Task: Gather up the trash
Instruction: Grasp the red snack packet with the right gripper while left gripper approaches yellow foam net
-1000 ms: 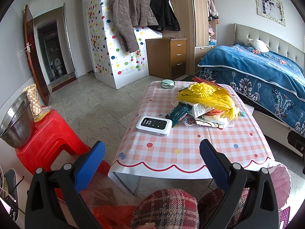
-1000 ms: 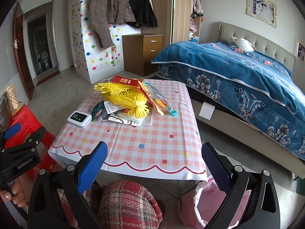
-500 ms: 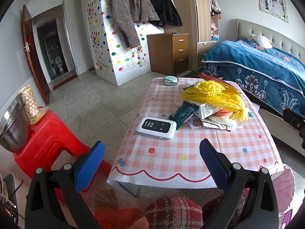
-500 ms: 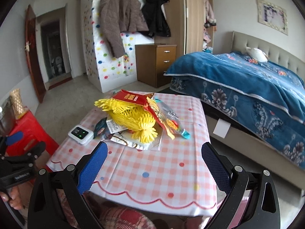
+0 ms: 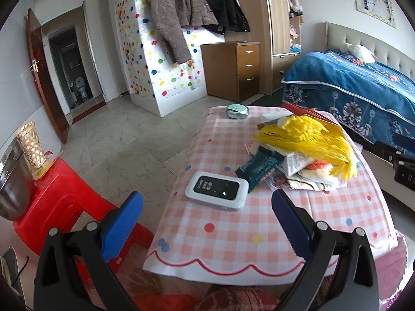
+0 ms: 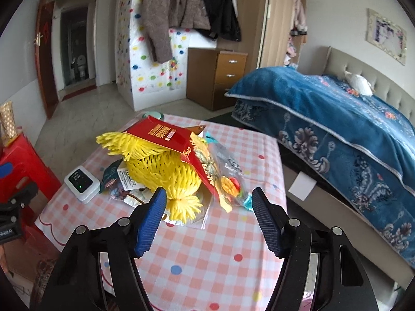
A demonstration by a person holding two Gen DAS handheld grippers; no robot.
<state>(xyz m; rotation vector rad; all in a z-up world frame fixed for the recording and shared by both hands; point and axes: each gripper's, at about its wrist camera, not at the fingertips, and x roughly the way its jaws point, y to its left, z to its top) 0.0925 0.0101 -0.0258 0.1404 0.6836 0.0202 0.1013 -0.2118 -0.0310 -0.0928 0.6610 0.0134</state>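
Note:
A heap of trash lies on a low table (image 6: 202, 243) with a pink checked cloth: yellow foam fruit netting (image 6: 166, 165) (image 5: 308, 140), a red packet (image 6: 166, 134) on top, a clear snack wrapper (image 6: 228, 173), a dark teal wrapper (image 5: 259, 168) and paper scraps. My right gripper (image 6: 208, 216) hovers just in front of the heap; its jaws are closing, with nothing pressed between the pads. My left gripper (image 5: 205, 223) stands open over the table's near left edge, nothing between its fingers.
A white pocket device (image 5: 216, 189) with a dark screen lies left of the heap, a round green tin (image 5: 236, 110) at the table's far end. A red stool (image 5: 59, 202) with a steel bowl stands left, a bed (image 6: 337, 119) right. A pink bag (image 5: 399, 267) hangs below the table's right corner.
Both grippers moved forward toward the table, so the heap looks larger. The right gripper's jaws narrowed from wide open. The left gripper stayed open.

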